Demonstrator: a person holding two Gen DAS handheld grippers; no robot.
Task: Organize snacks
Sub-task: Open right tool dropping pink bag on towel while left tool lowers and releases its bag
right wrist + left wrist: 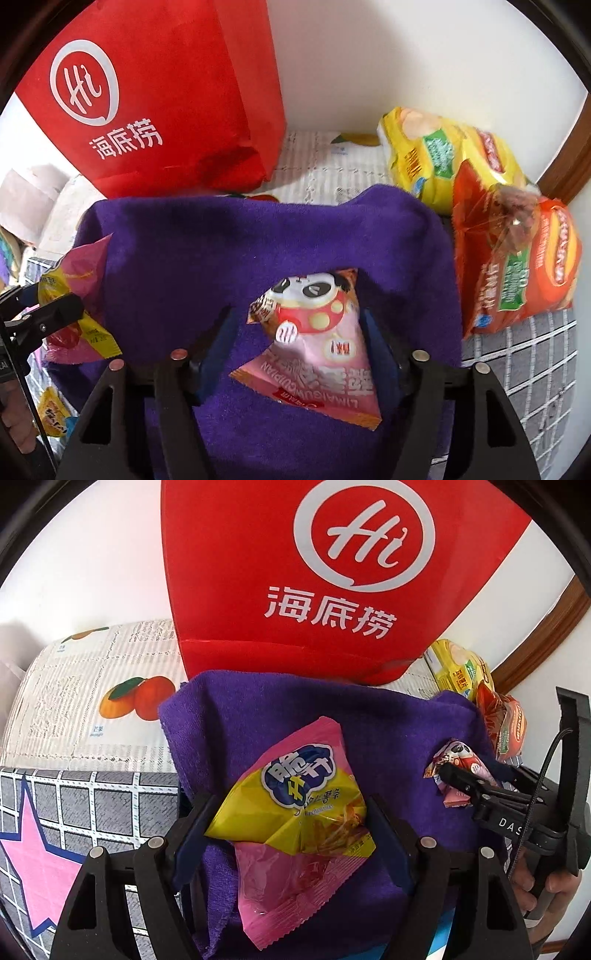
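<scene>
The left gripper [291,812] is clamped on a pink and yellow potato-stick snack packet [295,823], its dark fingers [195,823] pressing the crumpled packet from both sides above a purple towel [388,720]. The right gripper [299,332] is closed around a pink panda-print snack packet [314,332], held upside down over the same purple towel [221,251]. From the left wrist view, the right gripper [458,779] shows at the right side with the panda packet [458,764] in its tips; from the right wrist view, the left gripper [48,314] appears at the left edge holding the potato-stick packet [70,295]. A red paper bag [295,572] with a white "Hi" logo stands upright on the far side of the towel, against a white wall [424,55]. At the far right lie a yellow chip bag [436,158] and, nearer, an orange chip bag [517,266], the two touching. The towel lies over a fruit-print cloth [92,686] at far left and a grey grid-pattern cover [535,362] nearer. Another small yellow packet [51,413] lies at the near left, below the left gripper.
</scene>
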